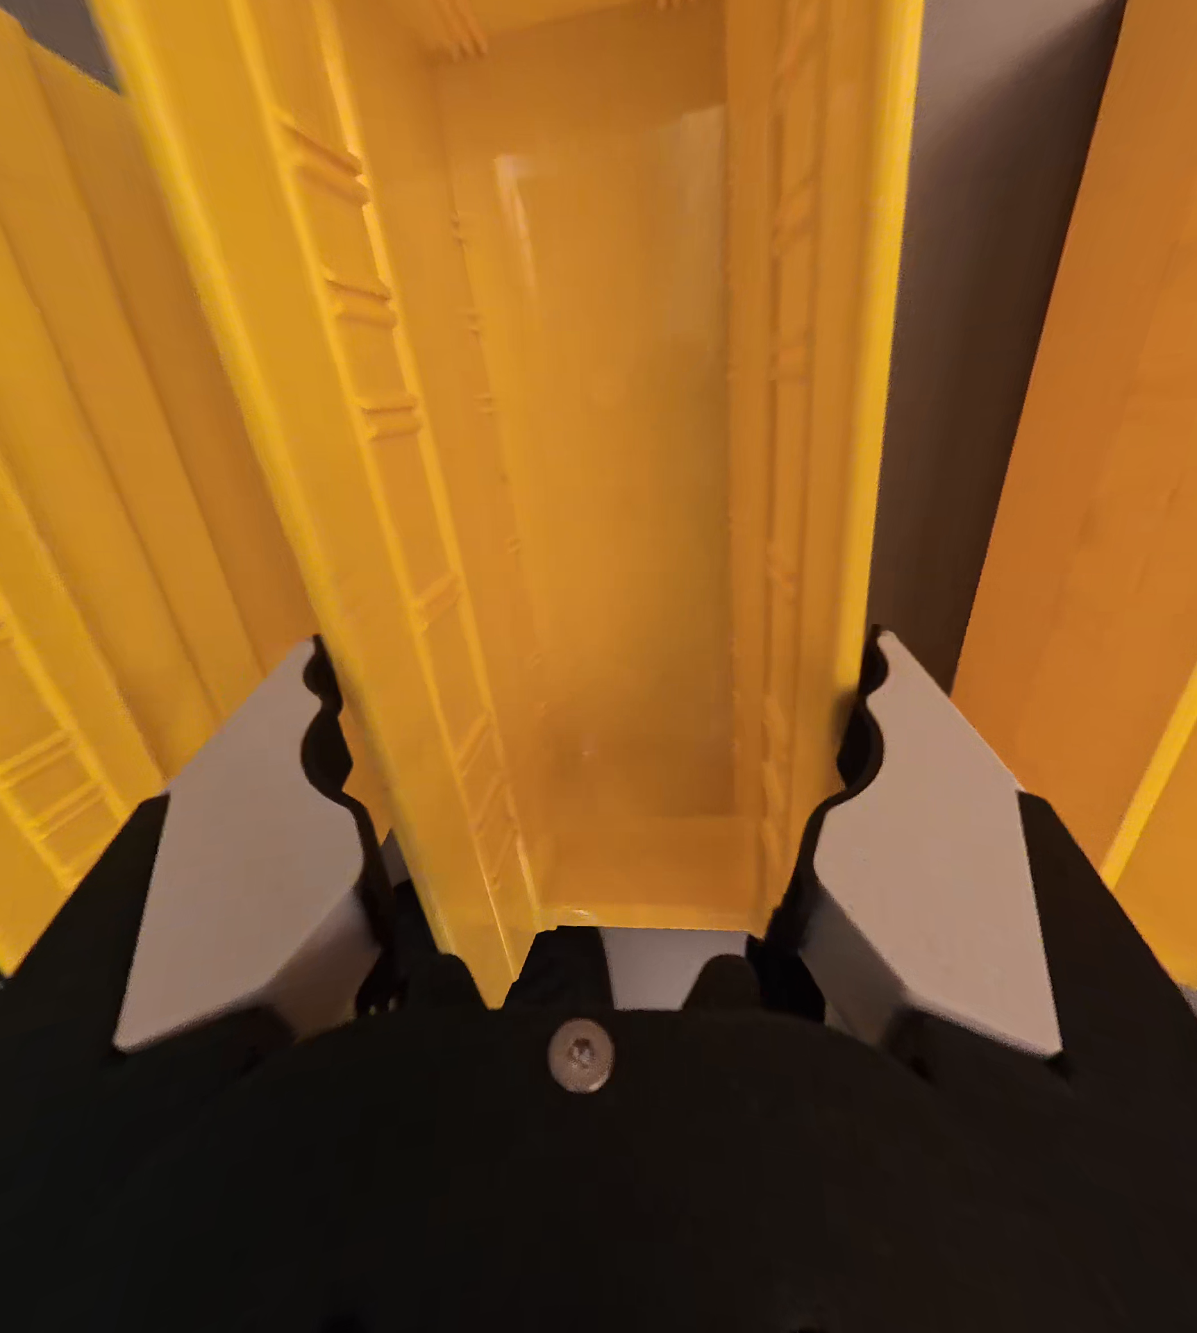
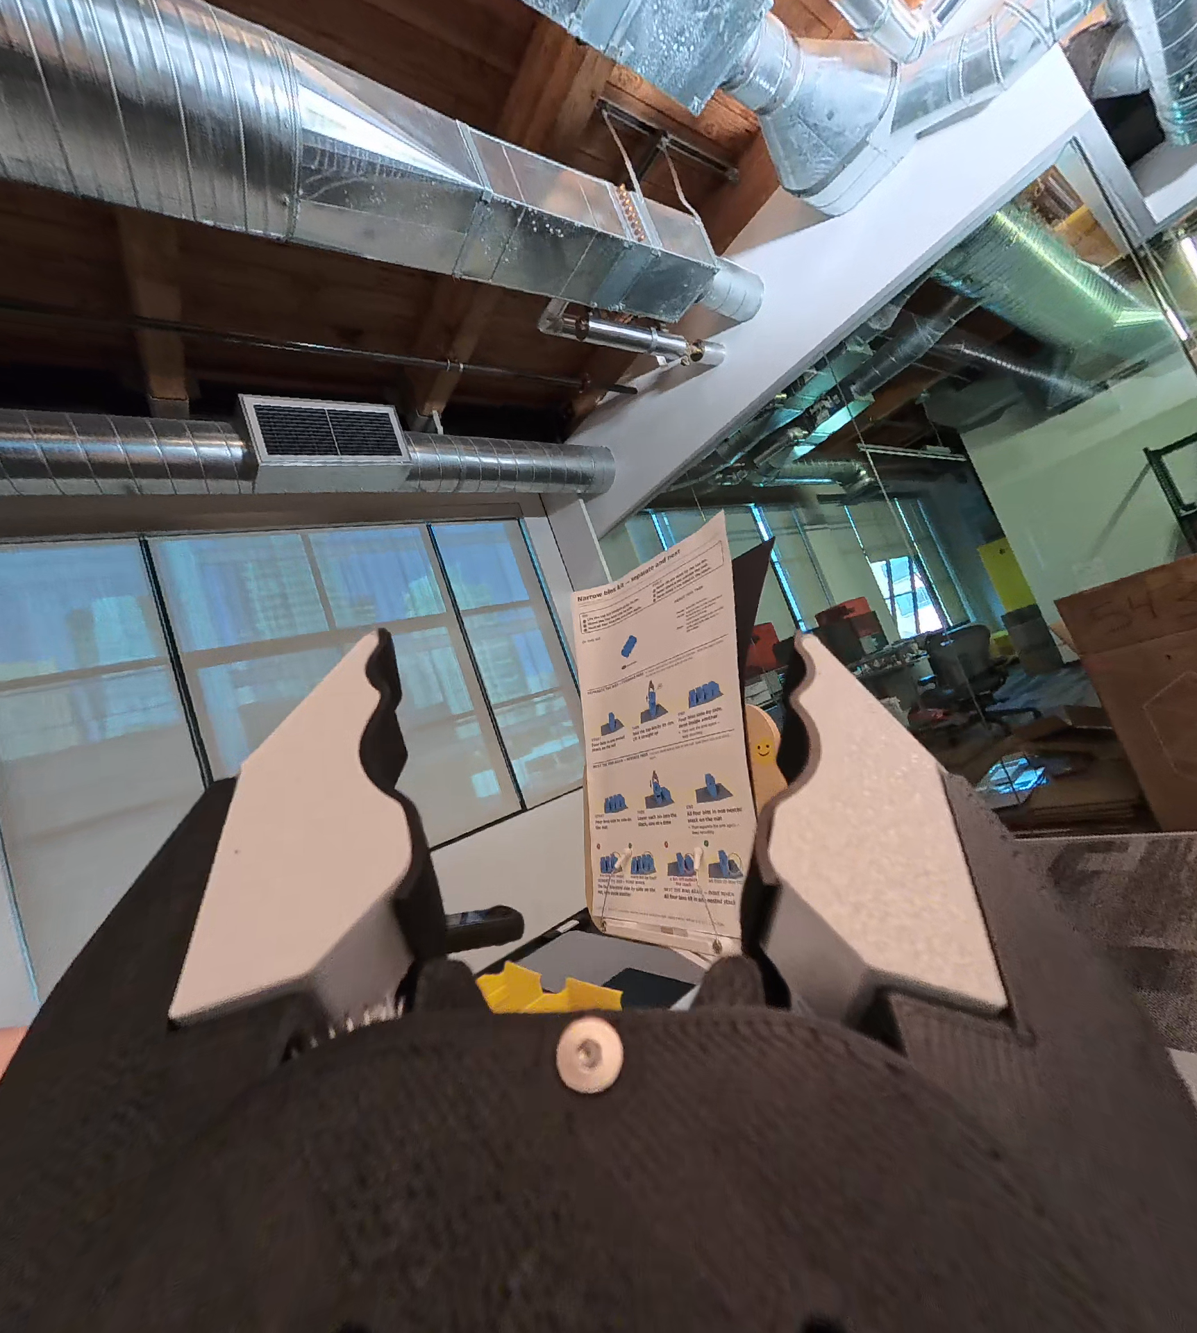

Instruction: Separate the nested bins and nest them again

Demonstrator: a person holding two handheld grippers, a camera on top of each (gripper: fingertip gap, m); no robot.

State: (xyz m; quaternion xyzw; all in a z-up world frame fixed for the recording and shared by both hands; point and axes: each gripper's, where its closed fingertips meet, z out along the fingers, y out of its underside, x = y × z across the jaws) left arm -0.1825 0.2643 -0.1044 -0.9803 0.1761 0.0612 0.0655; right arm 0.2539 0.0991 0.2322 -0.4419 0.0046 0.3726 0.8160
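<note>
While the left tongs point(image 1: 595, 692) clamp a narrow yellow bin point(image 1: 617, 433) between other yellow bins point(image 1: 40, 505), the right tongs point(image 2: 588, 707) gape empty, so separating seems underway; next, lift straight.

One bin point(image 1: 617, 505) between the left tool's point(image 1: 599, 692) fingers, other bins point(image 1: 40, 541) flanking either side.
</note>
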